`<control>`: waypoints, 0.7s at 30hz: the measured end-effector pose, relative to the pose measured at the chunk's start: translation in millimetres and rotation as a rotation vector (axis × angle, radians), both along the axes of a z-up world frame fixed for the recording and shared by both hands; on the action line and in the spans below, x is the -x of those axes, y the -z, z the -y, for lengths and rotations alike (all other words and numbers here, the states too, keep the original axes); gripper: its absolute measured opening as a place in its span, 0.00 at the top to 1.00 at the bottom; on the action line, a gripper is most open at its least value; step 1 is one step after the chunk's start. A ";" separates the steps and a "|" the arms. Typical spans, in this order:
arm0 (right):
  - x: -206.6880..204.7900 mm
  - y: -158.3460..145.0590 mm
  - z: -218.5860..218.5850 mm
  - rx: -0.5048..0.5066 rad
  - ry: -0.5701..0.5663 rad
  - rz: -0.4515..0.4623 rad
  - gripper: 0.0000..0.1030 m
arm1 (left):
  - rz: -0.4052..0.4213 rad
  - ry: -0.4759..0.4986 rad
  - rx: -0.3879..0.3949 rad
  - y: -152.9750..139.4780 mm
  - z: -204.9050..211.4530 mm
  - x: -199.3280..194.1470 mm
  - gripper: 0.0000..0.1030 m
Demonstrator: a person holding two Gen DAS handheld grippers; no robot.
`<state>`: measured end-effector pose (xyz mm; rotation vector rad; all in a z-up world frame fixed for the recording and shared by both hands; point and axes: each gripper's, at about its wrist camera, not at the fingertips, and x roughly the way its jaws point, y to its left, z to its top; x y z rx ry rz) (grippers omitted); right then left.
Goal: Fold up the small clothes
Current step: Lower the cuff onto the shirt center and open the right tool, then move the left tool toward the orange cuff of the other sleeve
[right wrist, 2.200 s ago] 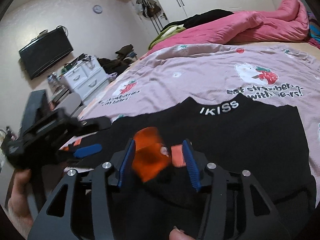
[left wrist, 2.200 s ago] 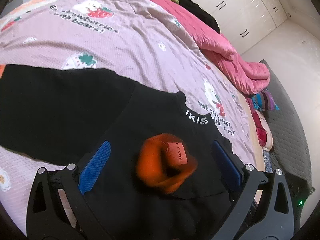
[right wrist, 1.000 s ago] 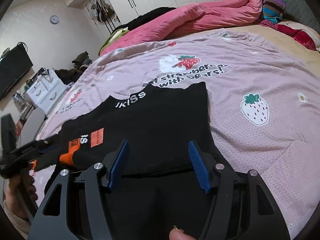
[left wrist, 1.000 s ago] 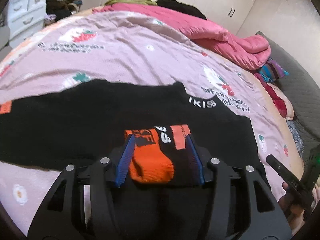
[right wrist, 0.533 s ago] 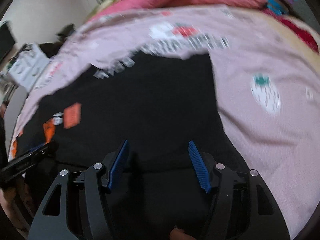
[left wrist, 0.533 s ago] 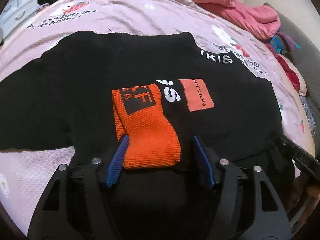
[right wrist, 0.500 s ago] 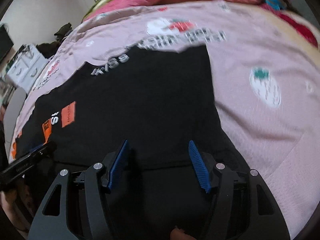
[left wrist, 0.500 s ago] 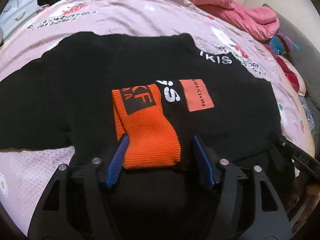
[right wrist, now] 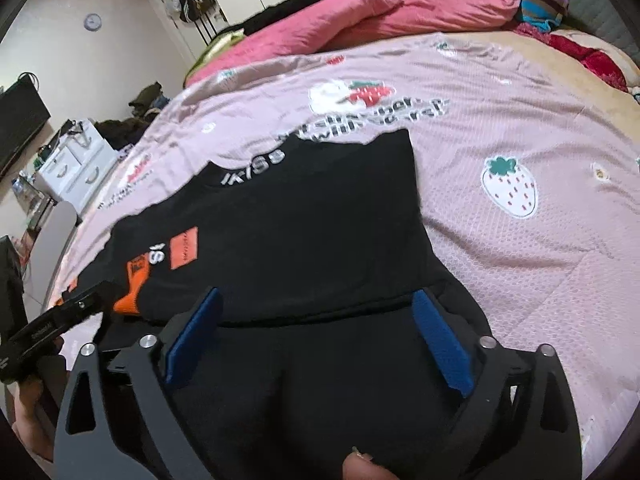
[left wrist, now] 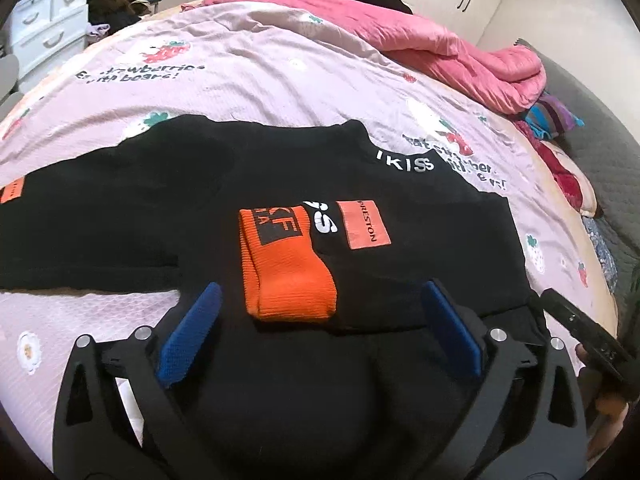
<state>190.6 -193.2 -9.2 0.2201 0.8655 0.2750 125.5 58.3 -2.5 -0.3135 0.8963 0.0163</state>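
A black sweater (left wrist: 168,200) with a white "IKISS" collar lies flat on the bed; it also shows in the right wrist view (right wrist: 320,224). Its right sleeve is folded across the chest, so the orange cuff (left wrist: 284,268) and an orange patch (left wrist: 362,224) lie on top. The other sleeve stretches out to the left. My left gripper (left wrist: 320,320) is open and empty, just short of the cuff. My right gripper (right wrist: 316,324) is open and empty over the sweater's lower right part. The cuff (right wrist: 134,284) lies at the left in that view.
The bed has a pink strawberry-print cover (left wrist: 248,80). A pink duvet (left wrist: 440,52) is heaped at the far side, with dark clothes behind it. White drawers (left wrist: 44,32) stand left of the bed. The other gripper's tip (left wrist: 580,328) shows at the right edge.
The right gripper let go of the sleeve cuff and moved to the sweater's right side. The left gripper closed around the cuff, laid it on the chest, then opened and backed off.
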 end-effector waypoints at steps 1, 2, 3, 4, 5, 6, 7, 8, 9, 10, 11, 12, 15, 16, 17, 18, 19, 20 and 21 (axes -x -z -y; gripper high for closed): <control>1.7 -1.9 -0.1 0.002 0.000 0.008 0.04 | -0.002 -0.003 -0.008 -1.6 0.5 1.3 0.09; 3.4 -3.8 -0.4 0.004 -0.001 0.014 0.04 | -0.003 -0.005 -0.015 -2.7 0.2 2.1 0.09; 5.4 -5.7 -1.3 0.008 -0.002 0.021 0.04 | -0.002 -0.006 -0.025 -4.5 0.6 3.9 0.09; 6.7 -7.2 -2.4 0.010 -0.001 0.026 0.04 | 0.002 -0.003 -0.036 -6.1 1.0 5.9 0.09; 7.9 -8.6 -3.0 0.010 -0.001 0.032 0.04 | 0.011 -0.002 -0.049 -8.3 1.5 9.5 0.09; 9.6 -10.8 -3.6 0.009 0.000 0.038 0.04 | 0.016 -0.004 -0.055 -9.7 1.3 11.3 0.09; 10.7 -11.9 -4.5 0.007 0.000 0.041 0.04 | 0.019 -0.006 -0.058 -11.1 0.8 13.4 0.09; 11.8 -13.4 -5.3 0.004 -0.003 0.045 0.04 | 0.020 -0.008 -0.058 -11.9 -0.2 15.0 0.09; 13.1 -15.7 -6.6 0.001 -0.005 0.051 0.04 | 0.020 -0.012 -0.058 -13.2 -2.3 17.4 0.09; 14.1 -17.7 -8.5 -0.001 -0.007 0.056 0.04 | 0.020 -0.015 -0.059 -13.9 -3.7 18.6 0.09; 14.4 -19.4 -10.3 -0.002 -0.012 0.060 0.04 | 0.020 -0.020 -0.060 -14.5 -5.9 20.1 0.09; 15.0 -21.6 -13.0 -0.005 -0.018 0.064 0.04 | 0.019 -0.030 -0.060 -15.0 -10.1 22.5 0.09; 16.9 -27.3 -21.3 -0.007 -0.035 0.075 0.04 | 0.015 -0.054 -0.056 -16.2 -19.5 27.1 0.09; 17.6 -28.9 -24.5 -0.010 -0.042 0.078 0.04 | 0.017 -0.062 -0.057 -16.9 -23.3 29.2 0.09; 18.3 -31.0 -28.6 -0.013 -0.051 0.083 0.04 | 0.018 -0.066 -0.060 -17.2 -25.3 30.5 0.09; 18.8 -32.4 -32.0 -0.012 -0.056 0.085 0.04 | 0.020 -0.072 -0.068 -18.2 -28.3 32.7 0.09; 19.2 -34.0 -35.9 -0.012 -0.063 0.089 0.04 | 0.022 -0.078 -0.076 -19.1 -31.2 34.9 0.09; 19.7 -35.7 -40.1 -0.012 -0.072 0.093 0.04 | 0.022 -0.082 -0.078 -19.5 -33.5 36.1 0.09; 20.3 -36.9 -43.3 -0.011 -0.076 0.096 0.04 | 0.023 -0.089 -0.081 -20.2 -36.7 38.2 0.09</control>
